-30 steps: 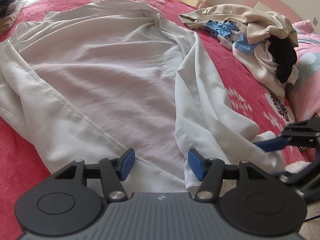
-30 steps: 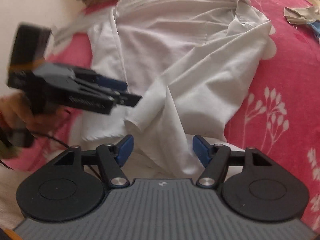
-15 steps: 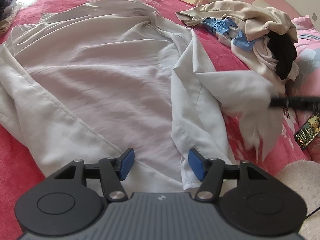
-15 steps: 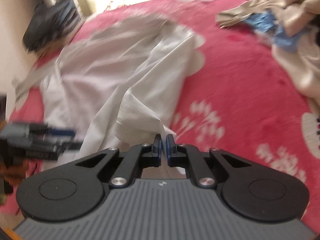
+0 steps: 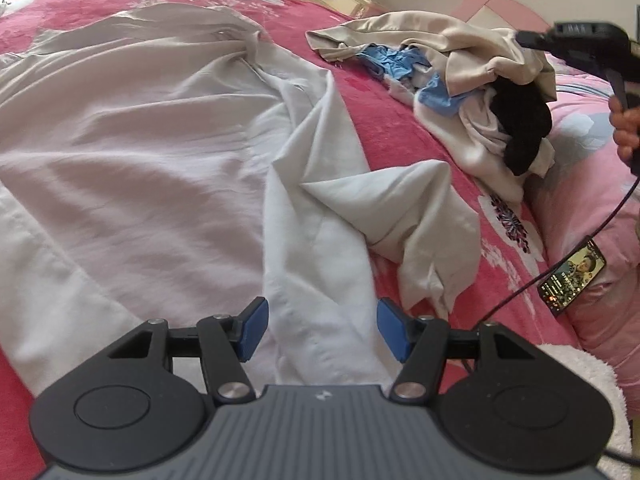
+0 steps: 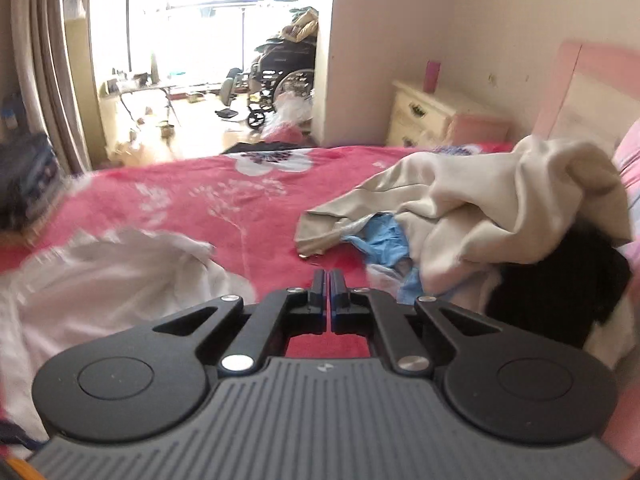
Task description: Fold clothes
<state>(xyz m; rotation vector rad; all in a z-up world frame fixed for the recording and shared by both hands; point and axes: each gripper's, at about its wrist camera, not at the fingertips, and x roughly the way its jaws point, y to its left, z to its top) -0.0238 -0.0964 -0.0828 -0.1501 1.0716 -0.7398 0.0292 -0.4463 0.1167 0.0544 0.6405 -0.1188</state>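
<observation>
A white shirt [image 5: 140, 152] lies spread on the red bedspread [image 5: 384, 120]. Its right sleeve [image 5: 384, 208] lies crumpled out to the right. My left gripper [image 5: 318, 330] is open, its blue pads either side of the shirt's lower right hem, not closed on it. My right gripper [image 6: 329, 280] is shut and holds nothing; it is raised above the bed, facing a clothes pile [image 6: 480, 216]. It shows at the top right of the left wrist view [image 5: 580, 46]. The shirt appears blurred at the lower left of the right wrist view [image 6: 100, 280].
A heap of beige, blue and black clothes [image 5: 472, 92] lies at the right of the bed. A phone [image 5: 572, 276] with a lit screen lies on a pink pillow [image 5: 580, 184]. A cream nightstand [image 6: 424, 116] stands by the wall.
My right gripper shut on the sleeve, pulled it out to the right, then let it drop and rose away, still shut. My left gripper stayed open at the hem.
</observation>
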